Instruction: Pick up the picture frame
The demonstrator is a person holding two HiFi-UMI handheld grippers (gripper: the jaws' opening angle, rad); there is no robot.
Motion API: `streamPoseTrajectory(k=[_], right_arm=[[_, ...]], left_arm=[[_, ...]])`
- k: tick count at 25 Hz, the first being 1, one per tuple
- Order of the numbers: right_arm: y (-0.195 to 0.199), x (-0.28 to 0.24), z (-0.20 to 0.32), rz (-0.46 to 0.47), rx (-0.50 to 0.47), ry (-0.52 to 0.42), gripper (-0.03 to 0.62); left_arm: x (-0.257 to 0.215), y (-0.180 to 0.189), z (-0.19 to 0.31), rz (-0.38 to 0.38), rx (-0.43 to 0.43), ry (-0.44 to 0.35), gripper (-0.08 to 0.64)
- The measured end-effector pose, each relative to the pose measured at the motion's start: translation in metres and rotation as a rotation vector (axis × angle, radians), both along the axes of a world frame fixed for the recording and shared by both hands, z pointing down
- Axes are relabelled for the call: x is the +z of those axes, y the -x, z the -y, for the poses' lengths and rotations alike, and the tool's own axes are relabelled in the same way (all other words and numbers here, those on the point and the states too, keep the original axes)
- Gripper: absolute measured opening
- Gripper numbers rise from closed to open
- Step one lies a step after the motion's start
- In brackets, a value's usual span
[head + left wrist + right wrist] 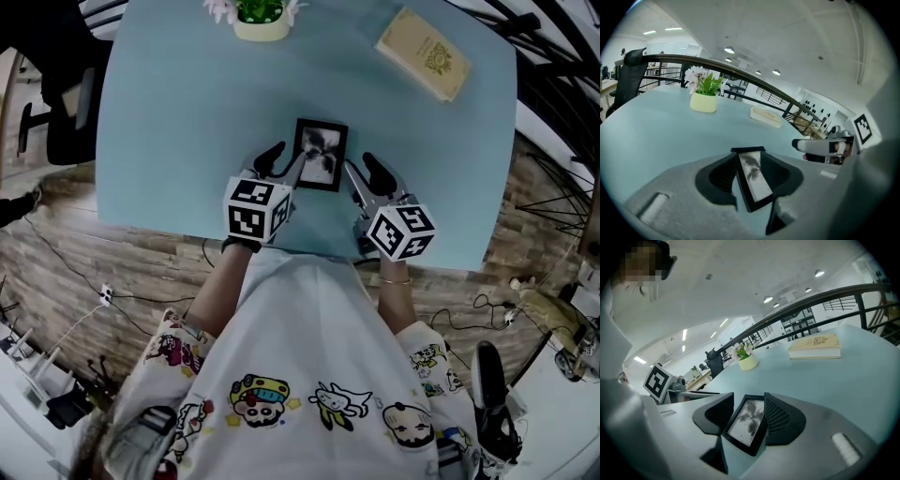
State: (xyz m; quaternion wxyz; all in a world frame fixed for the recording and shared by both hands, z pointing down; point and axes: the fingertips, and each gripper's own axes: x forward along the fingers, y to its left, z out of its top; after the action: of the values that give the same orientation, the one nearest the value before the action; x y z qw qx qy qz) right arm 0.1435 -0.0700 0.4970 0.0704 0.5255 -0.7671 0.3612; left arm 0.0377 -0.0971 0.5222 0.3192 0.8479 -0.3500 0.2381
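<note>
The picture frame [321, 153] is small and black, with a grey flower print, near the front edge of the light blue table [169, 141]. My left gripper [284, 159] holds its left side and my right gripper [364, 171] its right side. In the left gripper view the frame [753, 176] sits edge-on between the black pads of the left gripper [751, 159], touching both. In the right gripper view the frame [746, 420] fills the gap of the right gripper [747, 399], and the right pad overlaps its edge. I cannot tell whether the frame is off the table.
A pale yellow flower pot [261, 19] stands at the table's far edge. A cream book [424, 53] lies at the far right. A black office chair [66, 112] is on the left of the table. Cables trail over the floor below.
</note>
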Motion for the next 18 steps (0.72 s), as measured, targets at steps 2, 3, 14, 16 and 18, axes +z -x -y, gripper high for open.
streamPoseTrajectory(k=[2,3,14,16,18], right_arm=[[0.000,0.008,0.000,0.011,0.003,0.015,0.204],[-0.001,0.012,0.000,0.017,0.005,0.022,0.204],[-0.002,0.040,-0.005,0.054,0.028,0.073,0.201],[-0.002,0.043,-0.005,0.064,0.034,0.077,0.199],[-0.002,0.044,-0.005,0.071,0.037,0.079,0.198]], left_arm=[[0.008,-0.001,0.002,0.008,-0.002,0.012,0.155],[0.012,-0.002,0.003,0.012,-0.003,0.017,0.155],[0.055,-0.007,0.004,0.061,-0.017,0.086,0.143],[0.062,-0.007,0.003,0.069,-0.020,0.100,0.143],[0.067,-0.007,0.003,0.075,-0.020,0.110,0.141]])
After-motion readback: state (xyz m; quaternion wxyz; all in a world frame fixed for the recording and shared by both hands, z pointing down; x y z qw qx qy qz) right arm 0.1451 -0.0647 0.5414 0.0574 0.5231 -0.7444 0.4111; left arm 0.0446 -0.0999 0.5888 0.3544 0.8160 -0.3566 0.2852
